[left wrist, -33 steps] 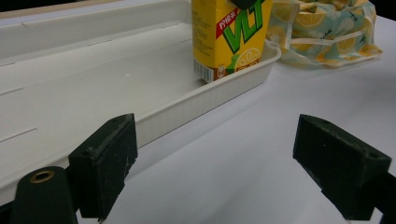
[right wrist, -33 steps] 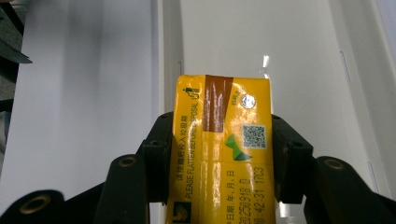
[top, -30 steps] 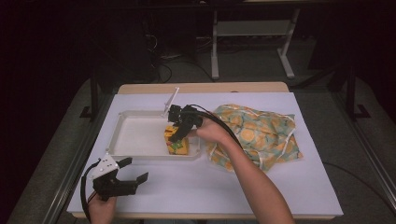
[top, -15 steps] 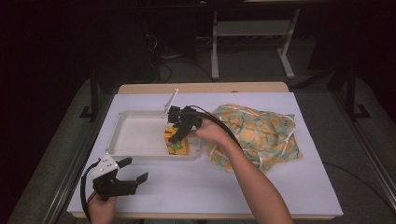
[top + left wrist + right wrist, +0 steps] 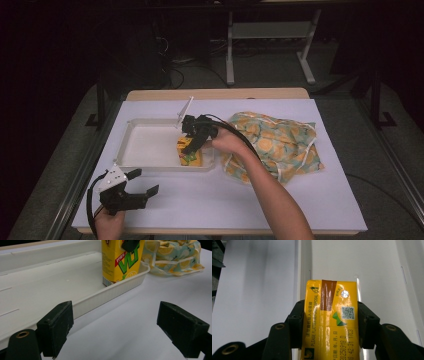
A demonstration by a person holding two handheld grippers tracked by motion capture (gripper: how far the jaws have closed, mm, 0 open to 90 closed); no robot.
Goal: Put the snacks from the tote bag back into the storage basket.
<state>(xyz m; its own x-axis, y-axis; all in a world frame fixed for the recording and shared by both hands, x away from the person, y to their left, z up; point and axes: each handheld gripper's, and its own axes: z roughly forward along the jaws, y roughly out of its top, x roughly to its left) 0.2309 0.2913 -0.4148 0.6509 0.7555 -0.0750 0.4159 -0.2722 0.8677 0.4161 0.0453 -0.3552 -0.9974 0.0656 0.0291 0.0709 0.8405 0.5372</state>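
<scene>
Right gripper point(image 5: 331, 322) jaws clamp juice carton point(image 5: 330, 315); left gripper point(image 5: 122, 330) jaws wide, empty.

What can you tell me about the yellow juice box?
The juice box is a yellow carton with green letters "VLT", a lemon picture and a barcode low on one side. Its top has a brown strip, a round foil straw hole and a small square code. It stands upright in the white tray, in the corner nearest the lemon-print bag. The right gripper clamps it from above, one black jaw on each side.
</scene>
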